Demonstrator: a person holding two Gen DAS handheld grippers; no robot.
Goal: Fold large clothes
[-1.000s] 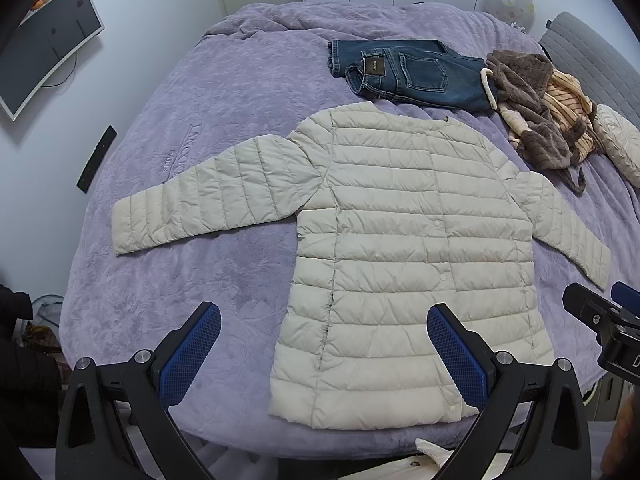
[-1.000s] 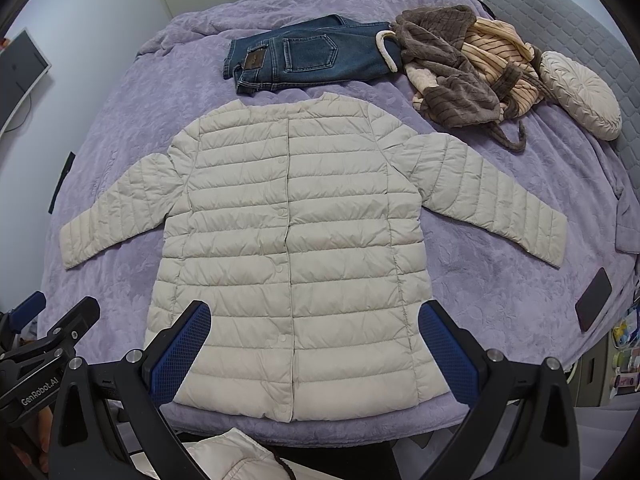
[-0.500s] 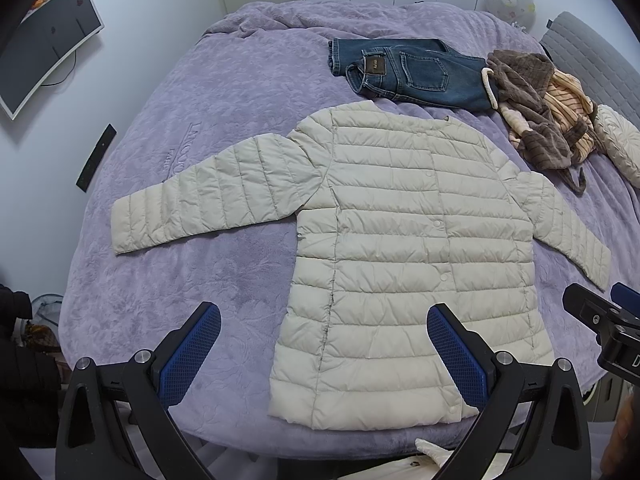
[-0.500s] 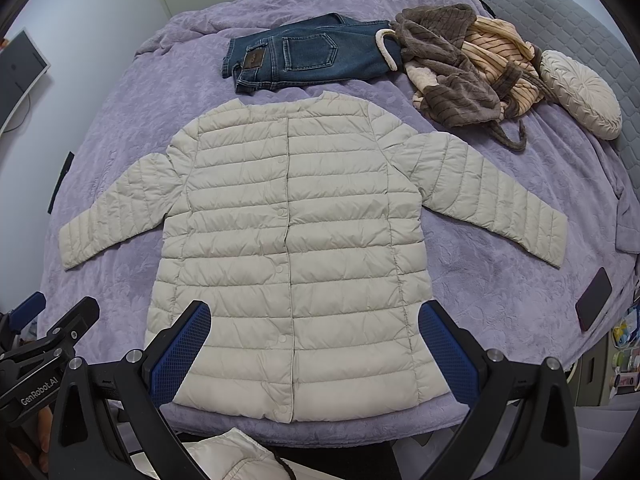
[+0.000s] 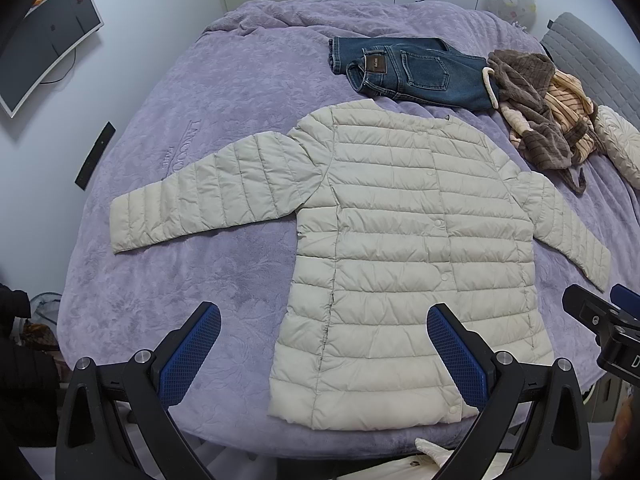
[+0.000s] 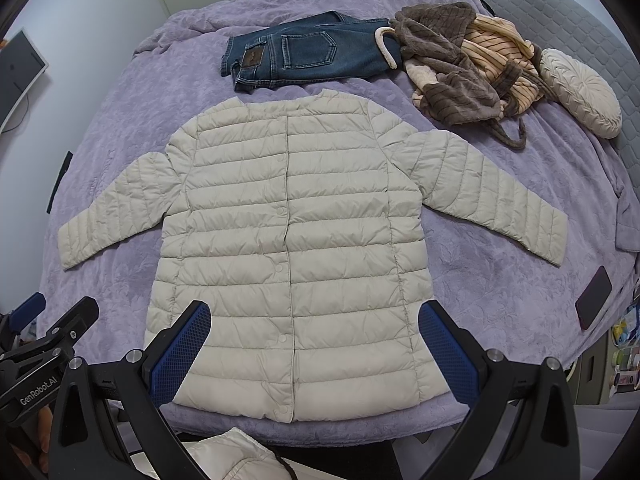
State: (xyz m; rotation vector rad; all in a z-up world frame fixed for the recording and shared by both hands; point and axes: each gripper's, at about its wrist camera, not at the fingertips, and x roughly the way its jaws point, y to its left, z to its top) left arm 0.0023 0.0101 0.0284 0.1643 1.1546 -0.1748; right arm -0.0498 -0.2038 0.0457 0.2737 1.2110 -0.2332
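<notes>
A cream quilted puffer jacket lies flat and snapped shut on the purple bedspread, both sleeves spread out to the sides, hem toward me. My left gripper hovers open above the hem's left part, holding nothing. My right gripper hangs open over the hem's middle, also holding nothing. Each gripper's tip shows at the edge of the other's view.
Folded blue jeans lie beyond the collar. A brown and striped robe heap and a round cushion sit at the far right. A dark phone rests near the bed's right edge. A monitor hangs on the left wall.
</notes>
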